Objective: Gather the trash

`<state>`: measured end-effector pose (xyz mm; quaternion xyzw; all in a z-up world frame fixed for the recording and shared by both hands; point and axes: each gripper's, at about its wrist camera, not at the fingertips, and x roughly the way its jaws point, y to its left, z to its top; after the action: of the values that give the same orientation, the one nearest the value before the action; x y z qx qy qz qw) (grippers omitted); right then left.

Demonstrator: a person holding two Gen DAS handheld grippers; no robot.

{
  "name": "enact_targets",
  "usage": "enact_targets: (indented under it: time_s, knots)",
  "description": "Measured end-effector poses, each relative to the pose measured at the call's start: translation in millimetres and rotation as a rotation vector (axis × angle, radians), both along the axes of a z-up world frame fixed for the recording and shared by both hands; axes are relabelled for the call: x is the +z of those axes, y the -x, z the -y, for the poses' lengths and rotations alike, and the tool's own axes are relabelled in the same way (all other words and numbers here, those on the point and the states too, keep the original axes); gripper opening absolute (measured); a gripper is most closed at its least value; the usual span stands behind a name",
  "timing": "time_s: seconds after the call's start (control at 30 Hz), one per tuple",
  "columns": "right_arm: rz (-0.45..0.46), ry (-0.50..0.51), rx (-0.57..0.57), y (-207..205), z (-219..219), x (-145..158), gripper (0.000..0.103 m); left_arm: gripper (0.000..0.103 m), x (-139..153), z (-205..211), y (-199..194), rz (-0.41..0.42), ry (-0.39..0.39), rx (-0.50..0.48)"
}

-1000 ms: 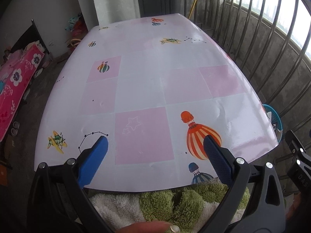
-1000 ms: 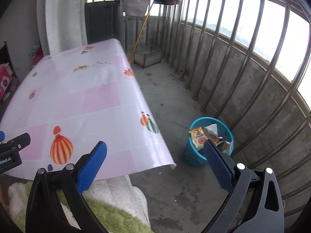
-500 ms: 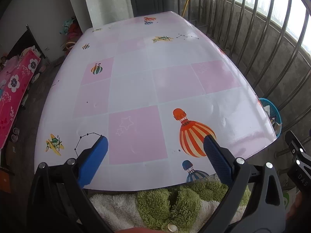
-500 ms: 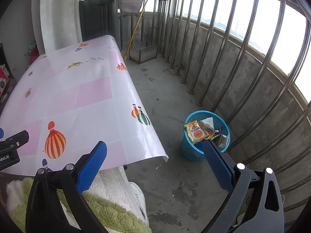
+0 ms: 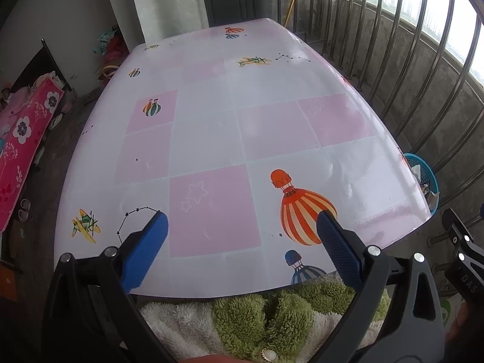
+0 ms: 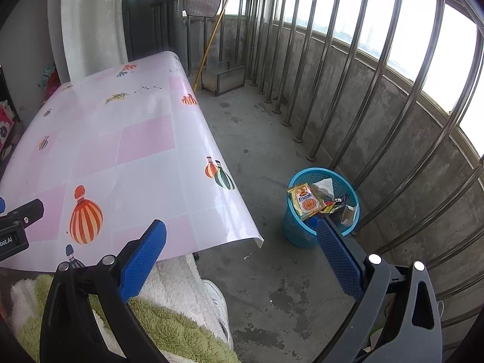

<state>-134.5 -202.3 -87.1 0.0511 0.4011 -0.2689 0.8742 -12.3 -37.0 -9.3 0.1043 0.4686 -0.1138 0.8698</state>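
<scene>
Left gripper (image 5: 242,230): jaws wide apart, nothing between them, above the near edge of the table.
Right gripper (image 6: 240,237): jaws also wide apart, empty, over the floor past the table corner.
Table (image 5: 208,127): covered with a pink and white cloth with balloon pictures.
Bin (image 6: 305,233): blue, on the concrete floor, near the table corner and just beside the railing (image 6: 357,69).
Trash (image 6: 307,201): a yellow snack packet, white paper and perhaps some small wrappers, all inside the bin.
</scene>
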Motion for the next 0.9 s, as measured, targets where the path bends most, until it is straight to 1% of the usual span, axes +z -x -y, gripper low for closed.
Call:
enact_targets:
  time_s: [0.9]
  knots:
    - [0.003,-0.016,0.009,-2.4,-3.3,0.5,0.097,0.094,-3.2,-8.6,-5.0,-0.012,-0.004,0.026]
